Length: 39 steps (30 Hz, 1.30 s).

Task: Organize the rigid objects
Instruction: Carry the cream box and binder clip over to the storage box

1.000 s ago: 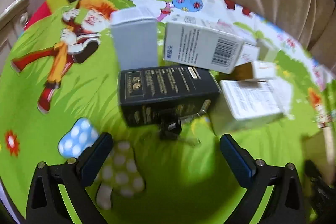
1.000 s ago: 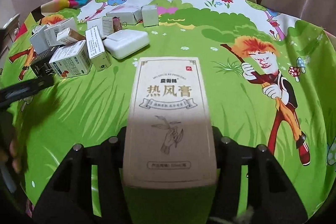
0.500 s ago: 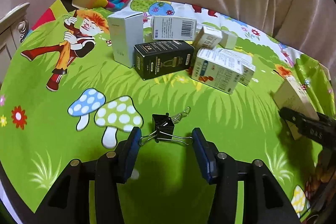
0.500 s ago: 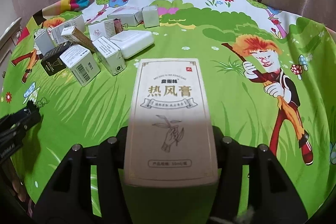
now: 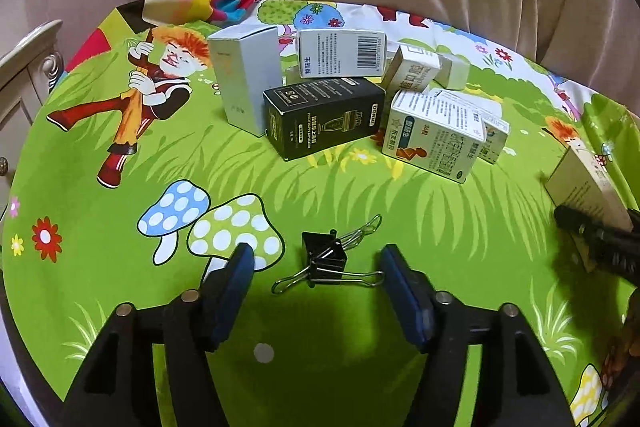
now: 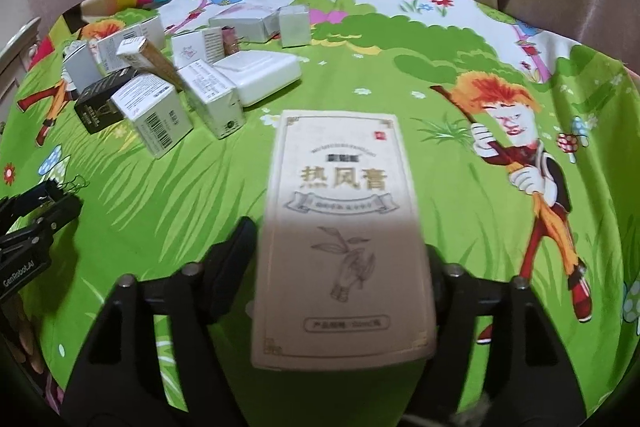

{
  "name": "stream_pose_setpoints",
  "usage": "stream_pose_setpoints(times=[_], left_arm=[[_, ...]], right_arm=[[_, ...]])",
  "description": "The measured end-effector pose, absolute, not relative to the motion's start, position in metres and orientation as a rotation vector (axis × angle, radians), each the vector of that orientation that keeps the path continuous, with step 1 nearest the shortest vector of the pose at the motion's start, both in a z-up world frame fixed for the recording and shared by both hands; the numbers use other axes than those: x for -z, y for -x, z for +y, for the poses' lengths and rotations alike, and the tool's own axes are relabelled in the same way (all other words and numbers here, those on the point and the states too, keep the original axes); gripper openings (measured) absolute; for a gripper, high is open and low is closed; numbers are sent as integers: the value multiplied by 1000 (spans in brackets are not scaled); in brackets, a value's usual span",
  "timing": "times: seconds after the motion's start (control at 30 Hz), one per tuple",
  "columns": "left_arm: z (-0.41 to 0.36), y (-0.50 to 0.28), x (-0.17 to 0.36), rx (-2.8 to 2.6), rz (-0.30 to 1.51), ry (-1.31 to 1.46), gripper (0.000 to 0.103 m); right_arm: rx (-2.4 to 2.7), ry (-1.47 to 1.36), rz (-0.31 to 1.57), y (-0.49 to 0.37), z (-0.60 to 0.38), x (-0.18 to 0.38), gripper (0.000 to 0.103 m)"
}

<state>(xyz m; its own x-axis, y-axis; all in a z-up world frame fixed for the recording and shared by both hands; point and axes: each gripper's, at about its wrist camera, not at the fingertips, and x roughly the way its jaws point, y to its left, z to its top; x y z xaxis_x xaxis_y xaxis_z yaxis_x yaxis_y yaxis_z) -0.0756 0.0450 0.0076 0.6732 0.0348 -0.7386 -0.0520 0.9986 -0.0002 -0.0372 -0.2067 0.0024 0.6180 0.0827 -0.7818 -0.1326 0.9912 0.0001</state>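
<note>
tan box (image 6: 343,239) reads "热风膏"; left tongs (image 6: 60,197) arm reads "genrobot.ai"; black box (image 5: 326,117) bears "50".

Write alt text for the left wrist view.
The left gripper, jaws closing, frames a black metal binder clip lying on a green cartoon-print tablecloth; neither pad clearly presses it. Beyond, small cardboard boxes cluster around a black carton.

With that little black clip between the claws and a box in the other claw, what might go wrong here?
The left gripper is closing around the binder clip; the pads may catch only its thin wire handles, so it could twist or slip free. The right gripper holds the tan box by its near end; it might tip.
</note>
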Motion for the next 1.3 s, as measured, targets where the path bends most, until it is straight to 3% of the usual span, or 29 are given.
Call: stream_pose_setpoints(times=[0.1,0.5,0.77,1.1,1.3], left_arm=[[49,84,-7,-42,816,46,46],[48,95,-16,-38,817,73,46],[21,122,-90,8,609,29,46],[-3,192,-207,47,218,22,47],[-7,228,-239,61,68,19,47]], right_arm=[[-138,19,888,39,-214,-4,55],[-103,-95,874,41,-234,-6,55],[-94,-109,524,109,-233,-54,55],[-85,-34,39,208,-220,-170,55],[-87,-21,-112,245,-209,-200,55]])
